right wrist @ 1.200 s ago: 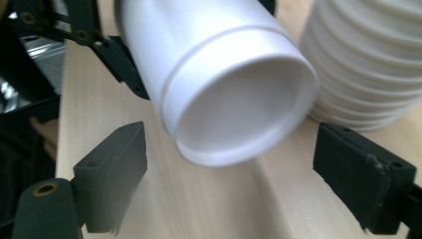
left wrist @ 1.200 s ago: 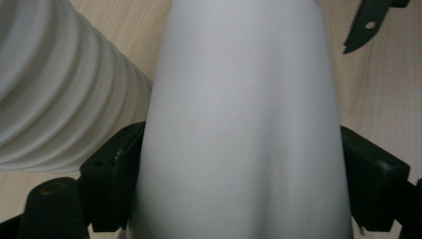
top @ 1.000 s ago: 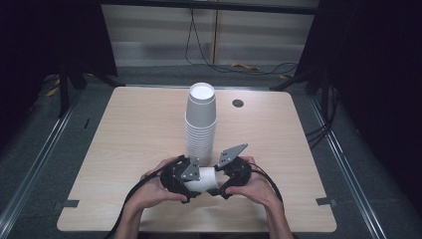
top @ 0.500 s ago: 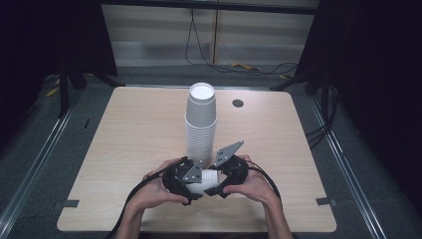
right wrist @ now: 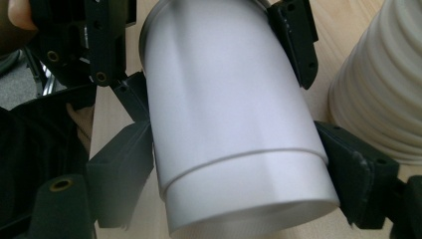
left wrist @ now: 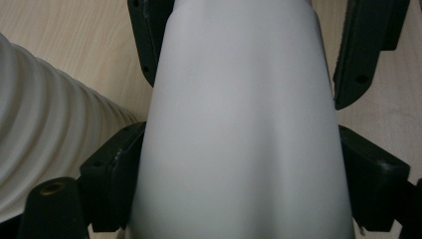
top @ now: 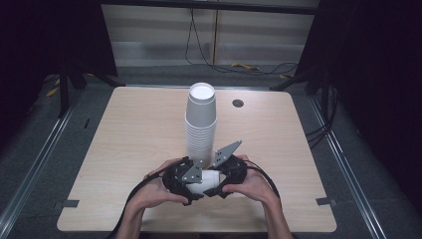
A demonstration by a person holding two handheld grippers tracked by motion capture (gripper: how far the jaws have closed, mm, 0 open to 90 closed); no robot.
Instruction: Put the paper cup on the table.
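You have two nested white paper cups (top: 206,180) lying on their side just above the near edge of the table (top: 124,144), gripped at both ends. In the right gripper view, the cups (right wrist: 234,134) show a seam line where one sits partly drawn out of the other. In the left gripper view, the cup wall (left wrist: 244,129) is smooth and plain. The tall stack of white cups (top: 200,119) stands upright just behind them, mid-table.
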